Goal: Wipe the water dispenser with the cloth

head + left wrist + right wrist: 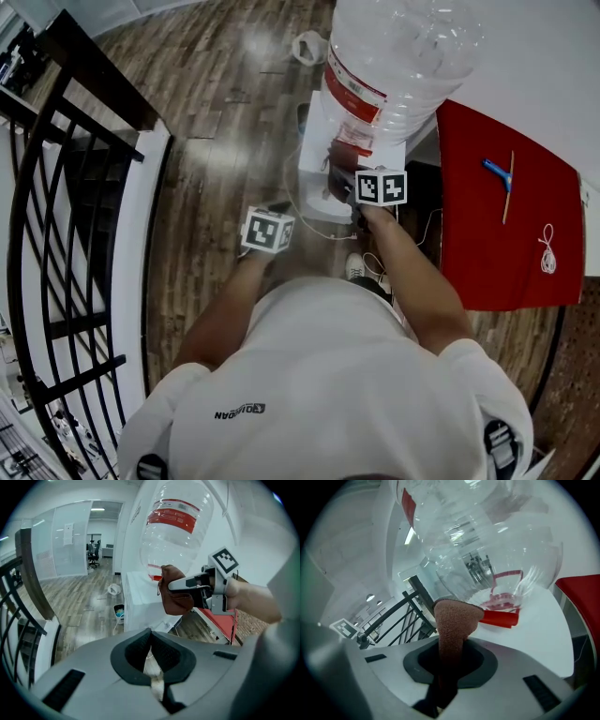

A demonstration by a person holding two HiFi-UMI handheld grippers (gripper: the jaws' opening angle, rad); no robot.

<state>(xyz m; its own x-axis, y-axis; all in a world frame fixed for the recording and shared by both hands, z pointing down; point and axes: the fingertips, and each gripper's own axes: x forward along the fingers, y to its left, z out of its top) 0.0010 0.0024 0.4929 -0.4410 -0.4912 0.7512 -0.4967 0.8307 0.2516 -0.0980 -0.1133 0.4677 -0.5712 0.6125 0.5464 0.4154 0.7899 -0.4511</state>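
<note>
The white water dispenser (319, 155) carries a big clear bottle (394, 56) with a red label. My right gripper (349, 183) is shut on a brown cloth (337, 173) held against the dispenser's top, just below the bottle. In the right gripper view the cloth (454, 620) sticks up from the gripper (449, 660) close to the bottle's neck (501, 602) and its red collar (499, 618). My left gripper (279, 208) hangs lower left, away from the dispenser, jaws together and empty (152, 660). It looks at the cloth (177, 597) and the dispenser (140, 597).
A red-covered table (506, 216) stands right of the dispenser with a blue tool (497, 172) and a white cord (547, 248) on it. A black railing (56, 187) runs along the left. A white bag (309, 45) and cables (314, 225) lie on the wooden floor.
</note>
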